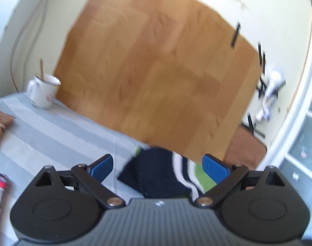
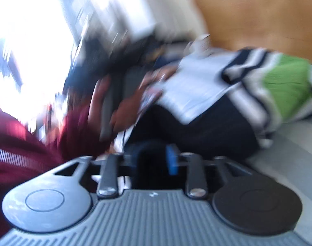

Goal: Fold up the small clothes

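Left tongs [image 1: 158, 168] spread, empty; garment [image 1: 162, 176] dead ahead, between pads. Right tongs [image 2: 156, 160] part-spread over its dark end, grip unclear; right nearer.

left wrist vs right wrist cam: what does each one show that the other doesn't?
Left wrist only: a white mug with a stick in it on the grey striped cloth, and the left claw open above the garment. Right wrist only: a hand with a maroon sleeve, and the right claw, too blurred to tell its state. Both: the navy, white and green garment and the wooden floor.
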